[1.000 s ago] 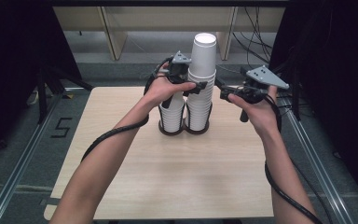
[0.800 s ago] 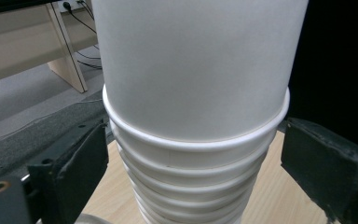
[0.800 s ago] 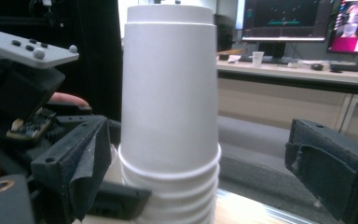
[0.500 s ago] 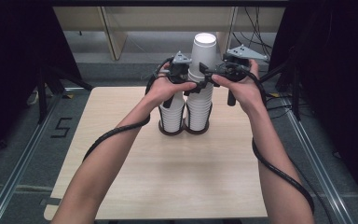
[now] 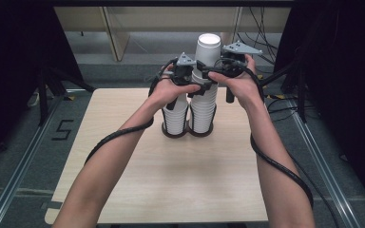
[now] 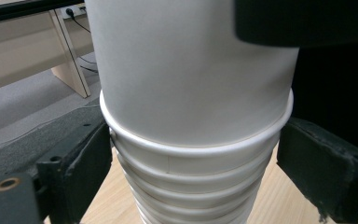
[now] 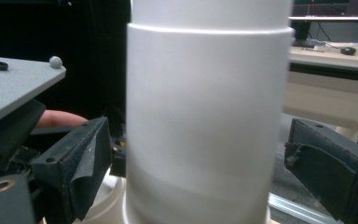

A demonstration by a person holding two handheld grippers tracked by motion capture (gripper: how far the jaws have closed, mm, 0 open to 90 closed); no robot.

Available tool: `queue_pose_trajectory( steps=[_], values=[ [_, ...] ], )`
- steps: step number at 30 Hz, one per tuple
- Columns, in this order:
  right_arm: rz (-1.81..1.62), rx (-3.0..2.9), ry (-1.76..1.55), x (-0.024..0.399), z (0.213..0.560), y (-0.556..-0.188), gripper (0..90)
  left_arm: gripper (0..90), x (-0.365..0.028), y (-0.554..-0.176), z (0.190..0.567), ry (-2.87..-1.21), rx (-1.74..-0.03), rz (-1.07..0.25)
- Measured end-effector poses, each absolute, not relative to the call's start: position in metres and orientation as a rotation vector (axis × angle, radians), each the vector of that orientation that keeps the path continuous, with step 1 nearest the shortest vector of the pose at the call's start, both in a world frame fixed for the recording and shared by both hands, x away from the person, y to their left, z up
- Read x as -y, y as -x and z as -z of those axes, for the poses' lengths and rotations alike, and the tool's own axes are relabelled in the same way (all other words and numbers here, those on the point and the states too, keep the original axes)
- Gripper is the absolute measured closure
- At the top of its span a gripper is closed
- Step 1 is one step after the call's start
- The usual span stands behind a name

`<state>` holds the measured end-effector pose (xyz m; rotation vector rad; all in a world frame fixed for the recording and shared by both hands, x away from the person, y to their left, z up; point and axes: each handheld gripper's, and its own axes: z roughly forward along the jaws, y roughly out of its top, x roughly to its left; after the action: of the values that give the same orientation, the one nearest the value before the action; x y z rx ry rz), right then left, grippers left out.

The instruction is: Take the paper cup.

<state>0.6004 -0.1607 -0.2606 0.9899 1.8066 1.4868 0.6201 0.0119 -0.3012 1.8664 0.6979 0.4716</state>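
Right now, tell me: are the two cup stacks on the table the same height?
No: in the high view the right stack rises well above the left stack.

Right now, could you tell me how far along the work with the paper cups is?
Done: two stacks stand in a black holder. In hand: the left gripper, jaws just closing, brackets the taller stack near its rims; the right gripper straddles the top cup without touching. Left: lifting that cup off.

Bare forearms are being shown, no sleeves being worn. Black tongs [image 5: 200, 88] and [image 5: 209, 75] are being carried, each topped by a grey three-cornered plate with dark screws, each trailed by a thick black cable; jaws are being faced with black padding.
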Motion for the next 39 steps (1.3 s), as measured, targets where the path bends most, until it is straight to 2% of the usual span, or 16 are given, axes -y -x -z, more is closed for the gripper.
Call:
queue_pose_trajectory(
  steps=[8, 15, 39],
  values=[
    [-1.458, -1.8, -0.987, 0.155, 0.263, -0.609, 15.6, 10.4, -0.012, -0.62, 0.301, -1.866, -0.695, -0.475],
    [-1.473, -1.775, -0.972, 0.155, 0.261, -0.608, 17.6, 10.6, -0.012, -0.62, 0.301, -1.868, -0.694, -0.476],
    [-1.614, -1.561, -0.911, 0.164, 0.218, -0.594, 19.5, 10.8, -0.012, -0.62, 0.301, -1.864, -0.695, -0.478]
  ],
)
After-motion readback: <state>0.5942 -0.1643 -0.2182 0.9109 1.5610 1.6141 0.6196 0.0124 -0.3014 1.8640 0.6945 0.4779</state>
